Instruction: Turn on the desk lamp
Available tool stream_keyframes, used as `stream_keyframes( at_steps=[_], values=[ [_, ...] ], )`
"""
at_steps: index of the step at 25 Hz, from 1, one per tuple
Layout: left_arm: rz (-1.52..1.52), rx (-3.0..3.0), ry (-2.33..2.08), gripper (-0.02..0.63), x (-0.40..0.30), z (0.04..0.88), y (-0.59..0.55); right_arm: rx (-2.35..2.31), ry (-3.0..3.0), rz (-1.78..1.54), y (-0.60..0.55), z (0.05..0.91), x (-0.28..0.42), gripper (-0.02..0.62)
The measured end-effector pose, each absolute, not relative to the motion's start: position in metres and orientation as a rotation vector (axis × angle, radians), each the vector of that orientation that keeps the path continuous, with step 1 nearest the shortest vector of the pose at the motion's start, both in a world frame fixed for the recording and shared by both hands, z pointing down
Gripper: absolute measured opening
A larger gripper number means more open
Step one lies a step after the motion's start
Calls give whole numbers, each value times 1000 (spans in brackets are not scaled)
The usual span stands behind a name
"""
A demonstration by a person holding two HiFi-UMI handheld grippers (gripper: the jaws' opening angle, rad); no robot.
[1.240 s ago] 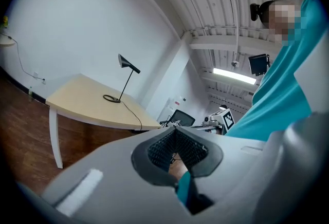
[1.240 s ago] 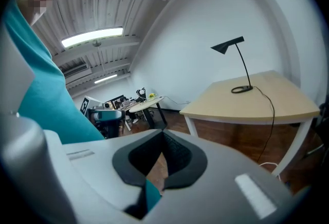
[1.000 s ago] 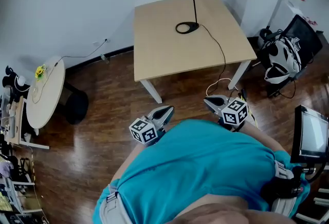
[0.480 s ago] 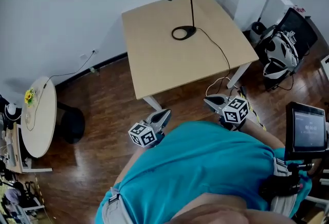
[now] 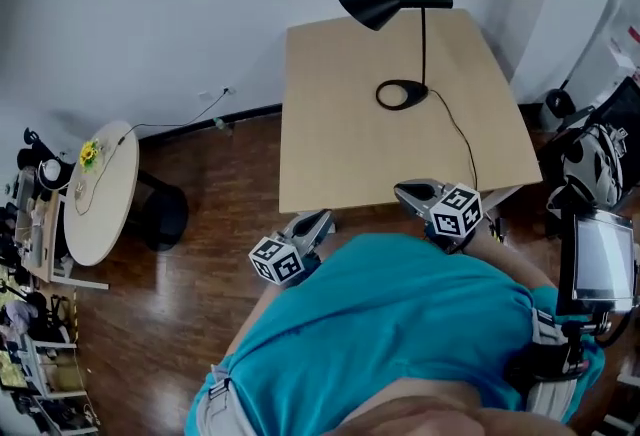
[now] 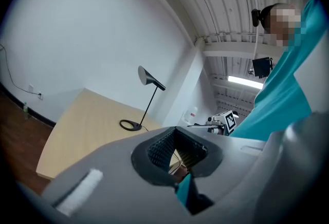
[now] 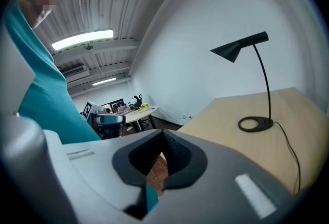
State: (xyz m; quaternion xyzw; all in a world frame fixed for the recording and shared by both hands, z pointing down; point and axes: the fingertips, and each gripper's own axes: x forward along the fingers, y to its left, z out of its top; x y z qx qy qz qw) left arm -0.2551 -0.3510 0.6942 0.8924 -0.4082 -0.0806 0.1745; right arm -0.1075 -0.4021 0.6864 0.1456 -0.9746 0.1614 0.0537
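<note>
A black desk lamp stands on the far part of a light wooden table [image 5: 340, 139]; its ring base [image 5: 402, 94] lies flat and its cone shade [image 5: 385, 6] points left. A black cord [image 5: 462, 139] runs from the base to the table's right front edge. My left gripper [image 5: 316, 222] and right gripper [image 5: 408, 192] are held close to my body at the table's near edge, both shut and holding nothing, far short of the lamp. The left gripper view shows its jaws [image 6: 176, 142] below the lamp base [image 6: 131, 125]. In the right gripper view the jaws [image 7: 162, 148] sit left of the base [image 7: 255, 124].
A small round white table [image 5: 100, 194] with a yellow flower [image 5: 90, 152] stands at the left, a black stool [image 5: 160, 216] beside it. A bag [image 5: 595, 164] and a screen [image 5: 600, 259] are at the right. Shelves fill the lower left.
The table and lamp have shifted right and come nearer in the head view; its front edge now reaches my grippers. Both grippers keep their place by my body.
</note>
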Motion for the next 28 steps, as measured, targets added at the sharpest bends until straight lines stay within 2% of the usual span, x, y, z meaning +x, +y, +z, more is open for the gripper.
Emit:
stream_keyframes(
  at_steps=[5, 9, 16, 28],
  values=[
    [-210, 2466, -1202, 0, -251, 685, -411, 354, -2953, 522, -475, 680, -116, 2],
    [-215, 2431, -1228, 0, -276, 666, -448, 367, -2937, 571, -517, 674, -135, 2],
    [-292, 2476, -1115, 0, -368, 657, -512, 489, -2873, 546, -564, 656, -219, 2],
    [-253, 2567, -931, 0, -358, 652, -573, 943, -2686, 587, -667, 689, -138, 2]
  ],
)
